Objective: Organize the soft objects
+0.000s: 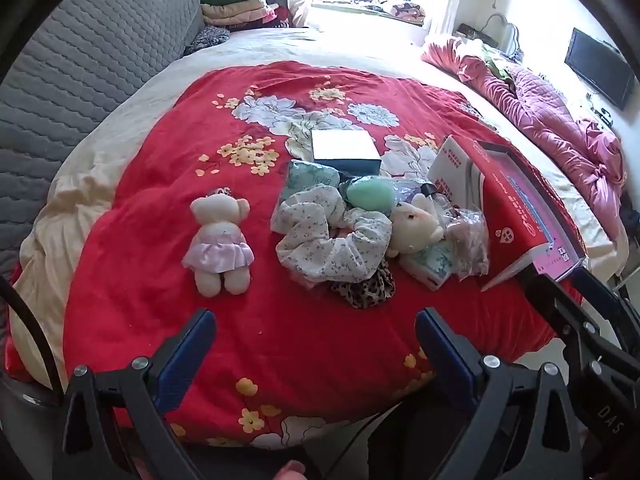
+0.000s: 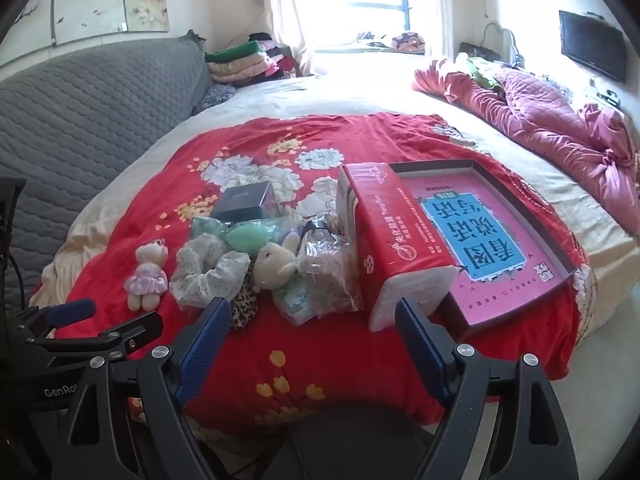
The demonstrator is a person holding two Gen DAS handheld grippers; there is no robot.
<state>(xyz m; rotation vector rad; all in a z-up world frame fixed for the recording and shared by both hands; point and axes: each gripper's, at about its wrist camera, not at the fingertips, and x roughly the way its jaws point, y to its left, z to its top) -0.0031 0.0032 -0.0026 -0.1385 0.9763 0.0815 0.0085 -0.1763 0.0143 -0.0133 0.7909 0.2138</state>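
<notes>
Two grippers hover with jaws apart and empty: left gripper [image 1: 316, 344], right gripper [image 2: 312, 328]. Nothing is grasped yet, so sorting seems not yet begun. On the bed [image 1: 280, 344], the bear [image 1: 219, 240] lies apart from the pile around the scrunchie [image 1: 332, 248]. Next, probably lower over the bear and close gently.

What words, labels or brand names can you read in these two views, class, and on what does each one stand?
"看图说话": upside down on the pink book in the open box.
"GenRo", cut off: on the left claw body, right wrist view.
"DAS": on the right claw body, left wrist view.
"TengYao", probably: on the red tissue pack; its other print is too small.
Dark box label: blurred.
</notes>
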